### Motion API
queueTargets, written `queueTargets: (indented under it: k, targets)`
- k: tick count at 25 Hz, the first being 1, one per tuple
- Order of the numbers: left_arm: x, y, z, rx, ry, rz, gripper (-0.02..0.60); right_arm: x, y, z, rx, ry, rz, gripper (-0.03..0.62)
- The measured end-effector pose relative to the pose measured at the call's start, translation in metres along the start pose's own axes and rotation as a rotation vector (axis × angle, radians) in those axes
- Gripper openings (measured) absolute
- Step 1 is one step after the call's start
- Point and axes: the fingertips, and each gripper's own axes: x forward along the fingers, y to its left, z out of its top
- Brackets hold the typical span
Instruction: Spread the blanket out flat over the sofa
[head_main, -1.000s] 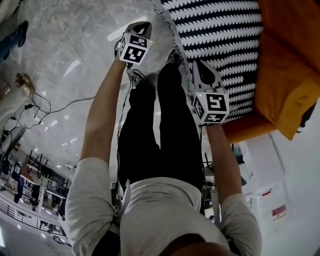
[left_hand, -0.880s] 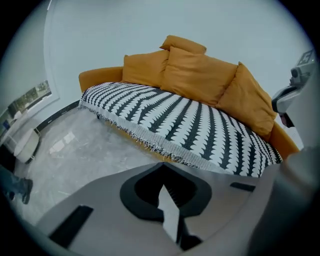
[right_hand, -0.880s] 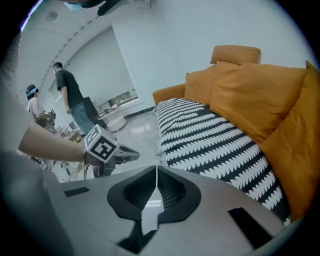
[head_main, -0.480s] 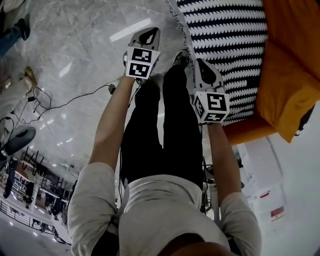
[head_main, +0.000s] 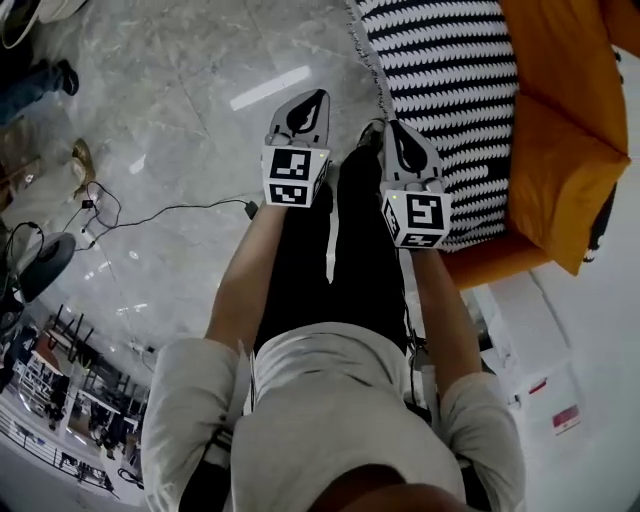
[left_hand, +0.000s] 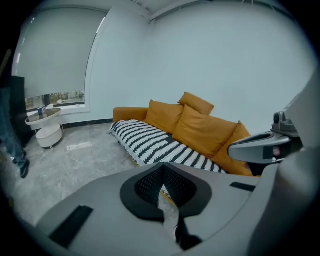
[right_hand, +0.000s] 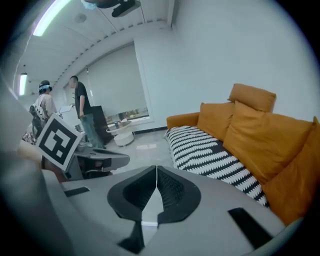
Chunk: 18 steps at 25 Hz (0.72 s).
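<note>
The black-and-white striped blanket (head_main: 450, 100) lies spread along the seat of the orange sofa (head_main: 560, 160), its fringed edge hanging toward the floor. The left gripper view shows the blanket (left_hand: 150, 142) covering the seat in front of the sofa's back cushions (left_hand: 200, 130). The right gripper view shows the blanket (right_hand: 210, 155) the same way. My left gripper (head_main: 303, 108) is shut and empty, held over the floor in front of the sofa. My right gripper (head_main: 402, 148) is shut and empty beside it, near the blanket's front edge and not touching it.
A dark cable (head_main: 150, 212) trails over the marble floor on my left. A white round table (left_hand: 46, 125) stands by the window. Two people (right_hand: 80, 107) stand near it at the far end of the room. Papers (head_main: 525, 320) lie beside the sofa arm.
Both grippers have risen away from the floor and the blanket's edge. The left one has swung in toward the right one. Both stay shut and empty.
</note>
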Motion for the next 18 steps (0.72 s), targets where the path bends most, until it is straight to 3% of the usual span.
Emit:
queueTargets:
  k: [7, 18]
  targets:
    - [-0.067, 0.002, 0.054, 0.012, -0.097, 0.004, 0.011, -0.023, 0.041, 0.057, -0.035, -0.097, -0.029, 0.038]
    - [-0.156, -0.025, 0.186, 0.054, -0.273, -0.030, 0.011, -0.093, 0.082, 0.193, -0.093, -0.286, -0.083, 0.037]
